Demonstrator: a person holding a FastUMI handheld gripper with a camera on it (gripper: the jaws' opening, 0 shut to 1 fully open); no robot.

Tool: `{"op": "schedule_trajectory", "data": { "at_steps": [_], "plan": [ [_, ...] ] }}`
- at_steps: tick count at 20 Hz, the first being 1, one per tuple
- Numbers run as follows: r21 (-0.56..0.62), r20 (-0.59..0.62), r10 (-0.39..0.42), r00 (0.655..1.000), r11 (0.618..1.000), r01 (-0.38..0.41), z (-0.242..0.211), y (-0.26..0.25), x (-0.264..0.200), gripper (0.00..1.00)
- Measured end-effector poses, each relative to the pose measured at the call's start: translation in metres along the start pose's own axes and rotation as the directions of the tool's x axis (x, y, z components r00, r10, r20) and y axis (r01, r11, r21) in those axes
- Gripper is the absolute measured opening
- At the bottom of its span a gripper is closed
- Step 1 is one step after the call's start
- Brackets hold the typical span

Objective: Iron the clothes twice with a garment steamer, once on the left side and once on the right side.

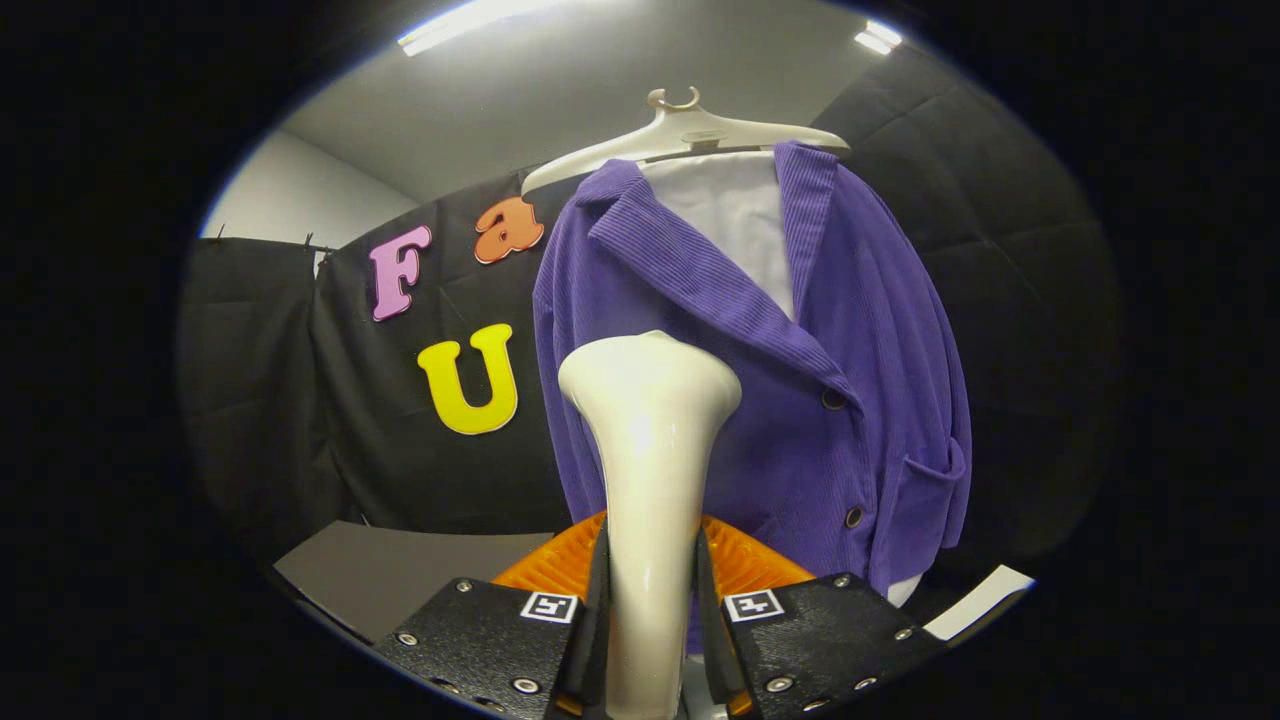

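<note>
A handheld gripper (652, 640) has its two fingers closed on the handle of a garment steamer (650, 450), one finger pressing each side of the narrow stem. The steamer rises straight up from between the fingers. It is smooth, glossy and cream-coloured, slim where it is held and flaring into a broad rounded head at the top. Held by the slim part, the head stands free and faces forward toward the clothing.

Just beyond the steamer head hangs a purple jacket (860, 330). Its fabric is corduroy, with fine ridges running down the body and across the wide lapel. Dark round buttons (833, 399) sit along the front edge, and a patch pocket (925, 500) is sewn low on the side to the right of the fingers. A pale lining or shirt shows at the open neck. The jacket hangs on a cream plastic hanger (690, 130) with a curved hook, so the front falls flat and upright, ready for steaming.

The steamer head sits in front of the jacket's left half, low on the chest. Whether it touches the cloth cannot be told. Something orange and ribbed (545, 570) shows just behind the fingers, and a flat grey surface (400, 575) lies beyond them to the left.
</note>
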State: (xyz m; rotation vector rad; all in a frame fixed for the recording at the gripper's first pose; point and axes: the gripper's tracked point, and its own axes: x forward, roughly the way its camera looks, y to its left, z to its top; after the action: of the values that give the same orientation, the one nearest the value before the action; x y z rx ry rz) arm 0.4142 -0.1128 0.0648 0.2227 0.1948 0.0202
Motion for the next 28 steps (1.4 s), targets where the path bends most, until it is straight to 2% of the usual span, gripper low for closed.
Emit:
{"op": "schedule_trajectory", "data": {
  "at_steps": [18,28],
  "plan": [
    [0.022,-0.213,-0.066,0.975,0.997,0.072,-0.137,-0.03,-0.022,0.39],
    [0.039,-0.341,-0.11,0.934,0.991,0.131,-0.221,-0.047,-0.025,0.39]
  ]
}}
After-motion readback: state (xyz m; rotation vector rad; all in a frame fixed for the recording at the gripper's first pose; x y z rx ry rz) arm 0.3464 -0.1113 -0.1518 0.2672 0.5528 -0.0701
